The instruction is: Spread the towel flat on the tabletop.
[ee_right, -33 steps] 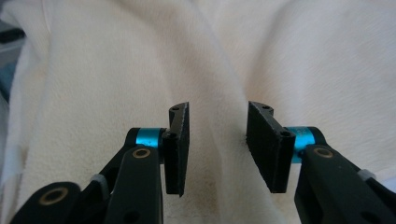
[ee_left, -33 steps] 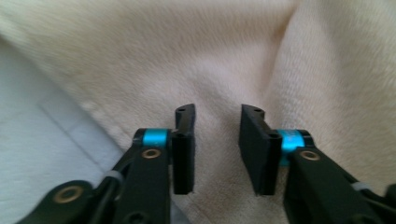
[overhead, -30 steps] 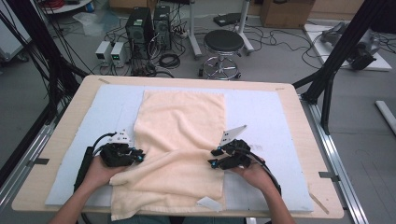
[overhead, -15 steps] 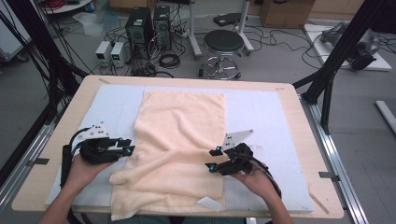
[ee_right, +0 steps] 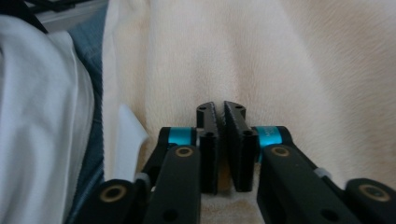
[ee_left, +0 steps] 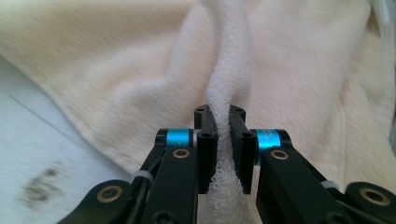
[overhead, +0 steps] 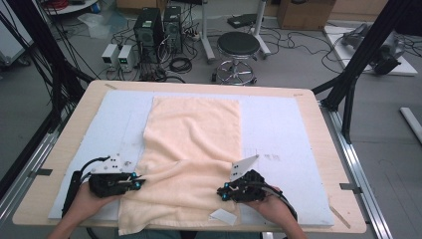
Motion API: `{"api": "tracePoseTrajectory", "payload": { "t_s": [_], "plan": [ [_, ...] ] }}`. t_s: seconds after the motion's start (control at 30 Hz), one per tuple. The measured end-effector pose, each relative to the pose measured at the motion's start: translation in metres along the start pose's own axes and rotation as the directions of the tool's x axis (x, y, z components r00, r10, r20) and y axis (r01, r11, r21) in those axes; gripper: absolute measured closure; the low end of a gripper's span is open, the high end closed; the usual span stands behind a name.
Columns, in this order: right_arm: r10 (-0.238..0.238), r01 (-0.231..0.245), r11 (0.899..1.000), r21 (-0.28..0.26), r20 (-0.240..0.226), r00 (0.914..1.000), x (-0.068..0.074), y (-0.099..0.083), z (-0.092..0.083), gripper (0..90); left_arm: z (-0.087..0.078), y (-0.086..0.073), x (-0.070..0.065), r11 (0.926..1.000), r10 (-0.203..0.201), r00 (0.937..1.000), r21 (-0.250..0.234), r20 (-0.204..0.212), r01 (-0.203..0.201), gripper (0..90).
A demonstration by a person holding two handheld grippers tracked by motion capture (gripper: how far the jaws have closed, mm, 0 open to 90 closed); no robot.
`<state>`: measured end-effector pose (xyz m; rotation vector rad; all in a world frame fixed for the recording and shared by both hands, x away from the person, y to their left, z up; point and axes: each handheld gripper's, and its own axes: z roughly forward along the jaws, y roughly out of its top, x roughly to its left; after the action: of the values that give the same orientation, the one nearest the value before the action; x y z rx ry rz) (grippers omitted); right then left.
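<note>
Gripping the towel [overhead: 191, 149] at its two side edges, low in the high view: left gripper [overhead: 135, 183] pinches a raised ridge of cloth, its jaws having just closed; right gripper [overhead: 222, 191] is closed too, apparently on a thin fold. The towel's long axis runs up the frame across the surface [overhead: 283, 129], away from both hands.

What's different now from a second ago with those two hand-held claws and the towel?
Both grippers drew outward half a second ago and have come back in. The left gripper, jaws just closing, now pinches a ridge of the towel at its left edge. The right gripper has closed at the right edge; towel between its jaws is unclear. The towel's far half stayed flat.
</note>
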<state>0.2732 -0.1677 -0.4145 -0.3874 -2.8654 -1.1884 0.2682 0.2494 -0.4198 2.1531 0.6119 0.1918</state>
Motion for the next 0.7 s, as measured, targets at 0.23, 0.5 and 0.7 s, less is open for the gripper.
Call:
{"api": "tracePoseTrajectory", "payload": {
  "t_s": [0.23, 0.5, 0.7],
  "plan": [
    [0.045, -0.03, 0.995, -0.096, 0.161, 0.9859, -0.036, 0.026, -0.032, 84.7, 0.003, 0.039, 0.042, 0.9825, -0.135, 0.9867, -0.142, -0.091, 0.121, 82.3],
    [0.244, -0.212, 0.966, -0.149, 0.244, 0.9387, -0.093, 0.012, -0.017, 65.4, 0.03, 0.046, 0.07, 0.9763, -0.209, 0.9533, -0.102, -0.218, 0.191, 54.6],
    [0.164, -0.117, 0.975, -0.191, 0.252, 0.9537, -0.068, 0.017, -0.034, 59.2, 0.002, 0.044, 0.053, 0.9869, -0.134, 0.9614, -0.121, -0.241, 0.107, 48.1]
  ]
}}
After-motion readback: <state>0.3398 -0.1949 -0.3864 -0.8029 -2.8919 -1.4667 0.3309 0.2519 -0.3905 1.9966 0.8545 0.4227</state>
